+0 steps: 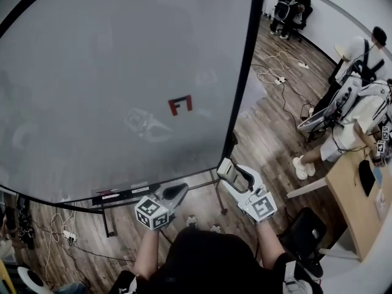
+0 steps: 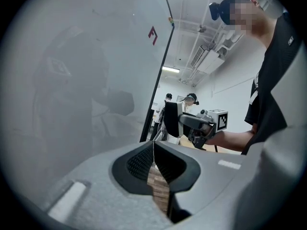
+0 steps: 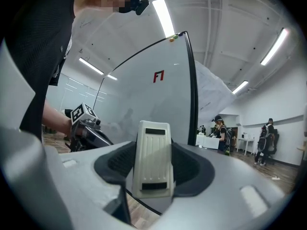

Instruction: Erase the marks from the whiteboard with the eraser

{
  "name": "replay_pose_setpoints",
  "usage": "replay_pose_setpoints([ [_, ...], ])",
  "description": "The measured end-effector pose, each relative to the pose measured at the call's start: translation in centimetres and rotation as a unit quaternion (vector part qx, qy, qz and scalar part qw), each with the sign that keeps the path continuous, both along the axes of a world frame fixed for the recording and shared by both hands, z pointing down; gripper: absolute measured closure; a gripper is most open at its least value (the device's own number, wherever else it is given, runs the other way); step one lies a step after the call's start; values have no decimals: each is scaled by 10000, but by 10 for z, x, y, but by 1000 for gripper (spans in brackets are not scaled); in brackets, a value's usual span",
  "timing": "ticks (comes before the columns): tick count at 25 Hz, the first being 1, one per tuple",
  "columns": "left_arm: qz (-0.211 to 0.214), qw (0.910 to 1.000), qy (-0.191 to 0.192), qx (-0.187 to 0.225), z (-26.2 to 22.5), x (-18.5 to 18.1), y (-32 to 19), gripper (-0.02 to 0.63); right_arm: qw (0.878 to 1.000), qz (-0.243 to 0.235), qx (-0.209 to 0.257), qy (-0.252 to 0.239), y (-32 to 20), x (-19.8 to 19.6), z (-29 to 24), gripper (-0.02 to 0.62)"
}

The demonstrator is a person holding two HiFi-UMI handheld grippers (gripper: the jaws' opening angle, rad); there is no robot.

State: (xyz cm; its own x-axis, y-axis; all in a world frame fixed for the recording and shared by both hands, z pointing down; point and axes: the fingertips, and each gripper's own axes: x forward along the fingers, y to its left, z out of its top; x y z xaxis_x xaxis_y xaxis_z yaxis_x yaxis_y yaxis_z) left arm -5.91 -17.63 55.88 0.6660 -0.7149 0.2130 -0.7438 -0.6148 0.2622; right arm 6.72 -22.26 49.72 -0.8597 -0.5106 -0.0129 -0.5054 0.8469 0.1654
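The large whiteboard (image 1: 110, 72) stands in front of me with a small red and black mark (image 1: 180, 105) right of its middle; the mark (image 3: 158, 76) also shows in the right gripper view. Faint grey smudges lie left of the mark. My right gripper (image 1: 228, 171) is shut on the cream eraser (image 1: 222, 166), held below the board's lower right corner, apart from the surface. The eraser (image 3: 152, 159) stands upright between the jaws. My left gripper (image 1: 177, 192) is shut on nothing, its pads (image 2: 144, 159) meeting, just below the board's bottom edge.
A tray (image 1: 119, 195) with markers runs under the board on a wheeled stand. Cables (image 1: 275, 75) lie on the wooden floor. People (image 1: 355, 97) stand at the right by a wooden desk (image 1: 358, 201); another person (image 1: 291, 8) sits far back.
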Motion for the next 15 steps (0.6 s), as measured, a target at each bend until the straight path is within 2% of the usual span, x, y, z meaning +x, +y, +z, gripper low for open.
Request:
replay_pose_setpoints([
  [15, -482, 9987, 78, 167, -8, 13, 36, 591, 9984, -524, -51, 218, 33, 1, 14, 359],
])
